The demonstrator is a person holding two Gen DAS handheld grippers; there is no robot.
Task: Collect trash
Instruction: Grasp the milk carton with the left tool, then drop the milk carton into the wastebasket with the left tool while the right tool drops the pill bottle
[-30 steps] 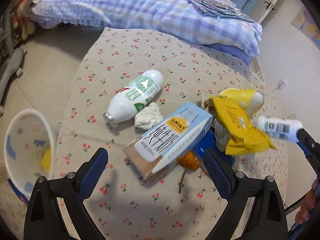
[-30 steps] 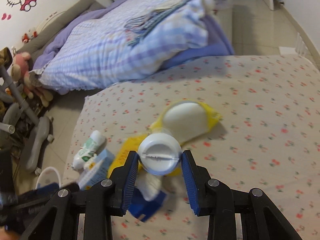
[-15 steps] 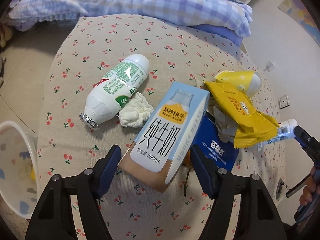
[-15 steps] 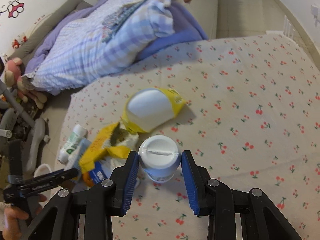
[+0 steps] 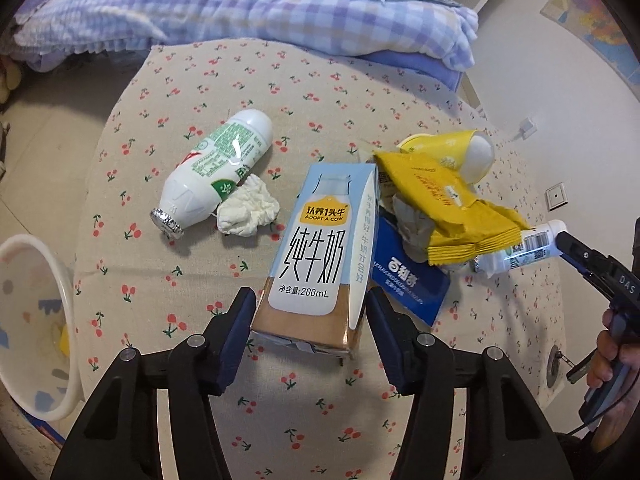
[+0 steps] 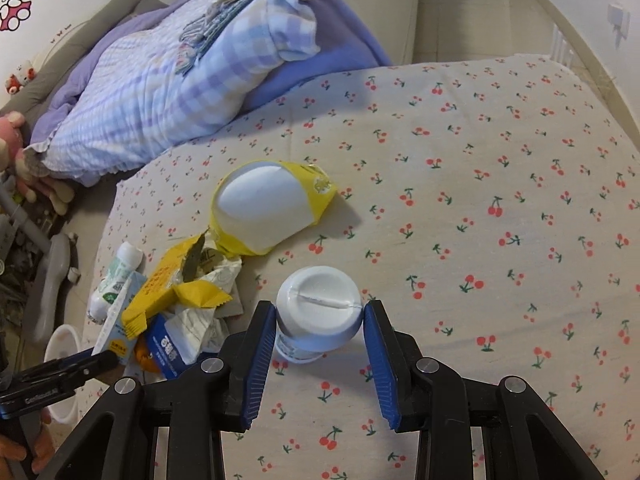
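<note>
A milk carton lies on the cherry-print bed, its near end between the jaws of my open left gripper. A white and green bottle and a crumpled tissue lie to its left. Yellow wrappers, a yellow cup and a blue packet lie to its right. My right gripper is shut on a small white bottle, which also shows in the left wrist view, held just above the bed.
A white trash bin stands on the floor at the left of the bed. A checked quilt is heaped at the far end. Toys and a fan base stand on the floor beside the bed.
My left gripper has moved forward and narrowed, so the carton's end now sits between its jaws. My right gripper has carried the small bottle right and back, away from the pile.
</note>
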